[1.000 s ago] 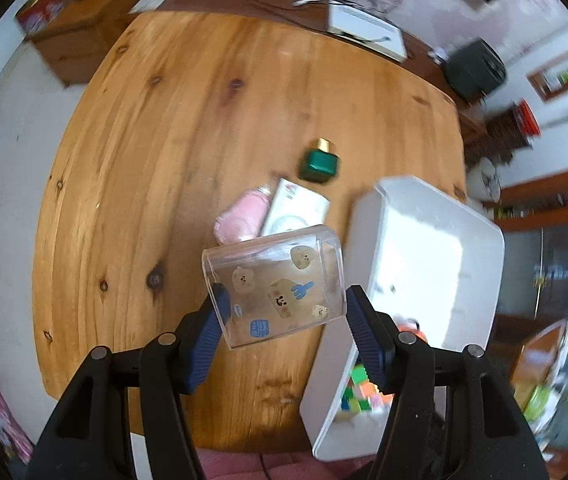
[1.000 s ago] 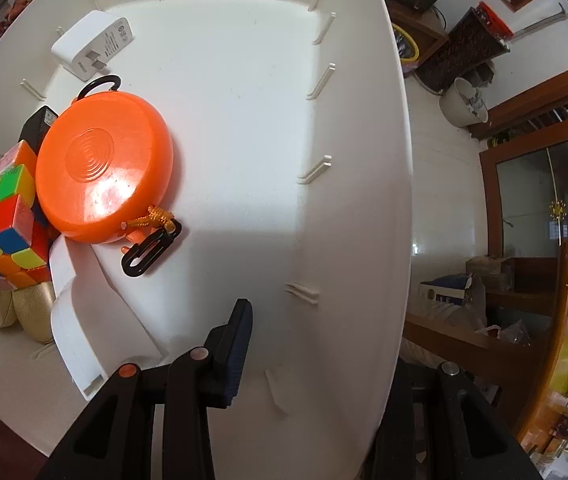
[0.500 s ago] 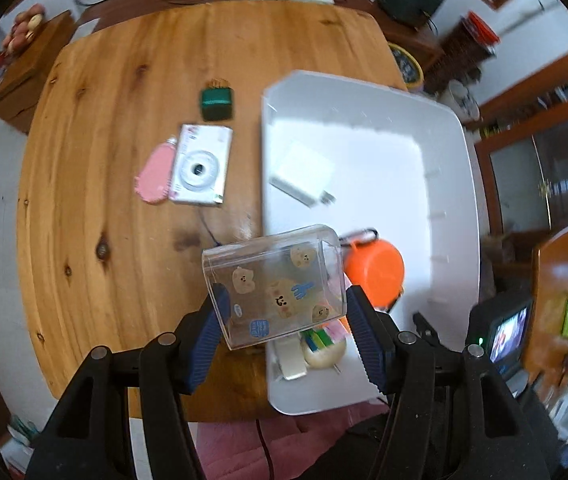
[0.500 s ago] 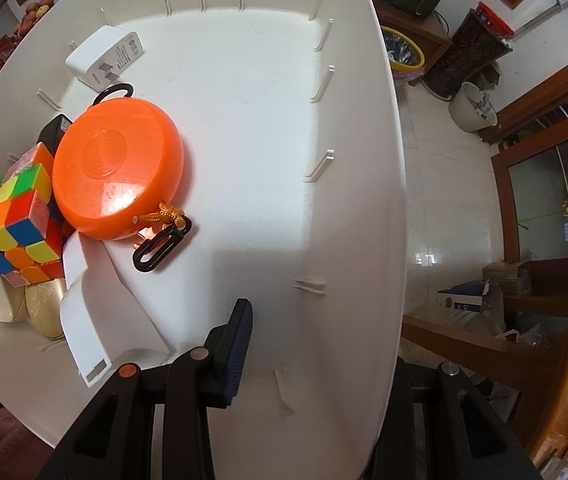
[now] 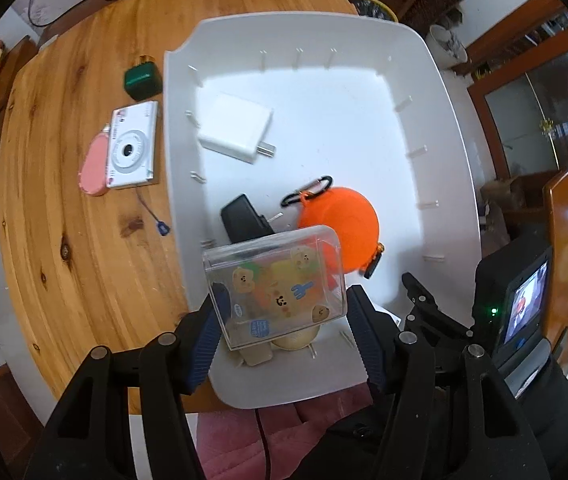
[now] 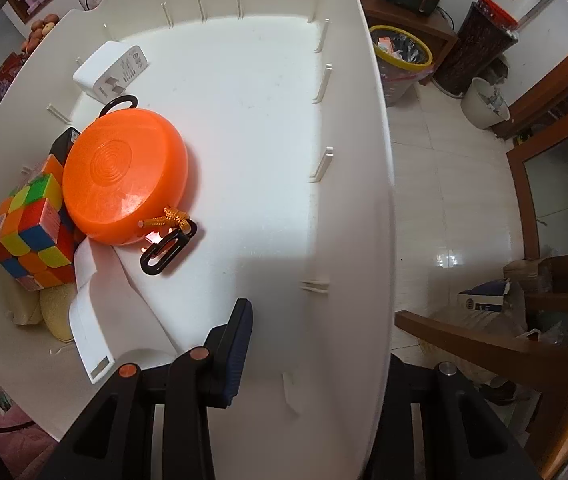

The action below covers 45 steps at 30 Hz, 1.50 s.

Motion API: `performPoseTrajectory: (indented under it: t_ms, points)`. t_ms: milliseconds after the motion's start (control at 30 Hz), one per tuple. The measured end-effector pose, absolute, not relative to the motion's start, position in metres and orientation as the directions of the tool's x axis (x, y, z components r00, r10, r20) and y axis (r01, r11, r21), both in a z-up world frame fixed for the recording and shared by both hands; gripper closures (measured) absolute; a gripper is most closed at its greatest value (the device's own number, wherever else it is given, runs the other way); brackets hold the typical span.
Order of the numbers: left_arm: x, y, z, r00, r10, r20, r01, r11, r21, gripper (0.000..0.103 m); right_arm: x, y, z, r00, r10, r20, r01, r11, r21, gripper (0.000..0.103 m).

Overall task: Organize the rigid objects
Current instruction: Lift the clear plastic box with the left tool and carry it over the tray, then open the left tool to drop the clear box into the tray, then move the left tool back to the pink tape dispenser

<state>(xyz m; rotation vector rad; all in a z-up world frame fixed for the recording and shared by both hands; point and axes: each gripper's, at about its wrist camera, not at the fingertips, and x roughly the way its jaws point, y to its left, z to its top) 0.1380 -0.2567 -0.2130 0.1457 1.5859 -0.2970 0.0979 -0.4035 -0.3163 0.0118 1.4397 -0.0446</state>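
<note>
The left gripper point(image 5: 282, 312), clamped on the clear box point(image 5: 274, 286), hovered over the white bin point(image 5: 450, 128), whose wall the right gripper point(image 6: 324, 344) straddled; next, lower and release

Both wrist views look down, sharing the white bin point(image 5: 448, 128) interior

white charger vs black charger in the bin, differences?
The white charger is visibly larger and lies fully exposed near the bin's far end; the black charger is smaller and partly hidden behind the held clear box. Both lie inside the bin, against its left side.
</note>
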Motion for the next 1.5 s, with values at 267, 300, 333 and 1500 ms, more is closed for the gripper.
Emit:
performPoseTrajectory:
  t_ms: [267, 300, 333, 1500]
  points:
    - [0.137, -0.266, -0.224, -0.07, -0.065, -0.995, 0.288, 0.954, -0.083, 0.038, 0.095, -0.412, -0.319, 0.135, -0.001, -0.991, 0.035, 0.999, 0.004, 0.067]
    - [0.137, -0.265, -0.225, -0.072, -0.062, -0.995, 0.285, 0.955, -0.08, 0.037, 0.096, -0.412, -0.32, 0.134, 0.0, -0.991, 0.034, 0.999, 0.005, 0.067]
    - [0.137, -0.265, -0.225, -0.072, -0.059, -0.996, 0.281, 0.956, -0.077, 0.035, 0.096, -0.412, -0.32, 0.134, 0.002, -0.991, 0.034, 0.999, 0.006, 0.067]
    - [0.157, -0.149, -0.165, 0.324, -0.035, -0.946, 0.043, 0.999, -0.022, 0.028, 0.102, -0.404, -0.318, 0.102, -0.017, -0.995, 0.037, 0.999, -0.013, 0.064]
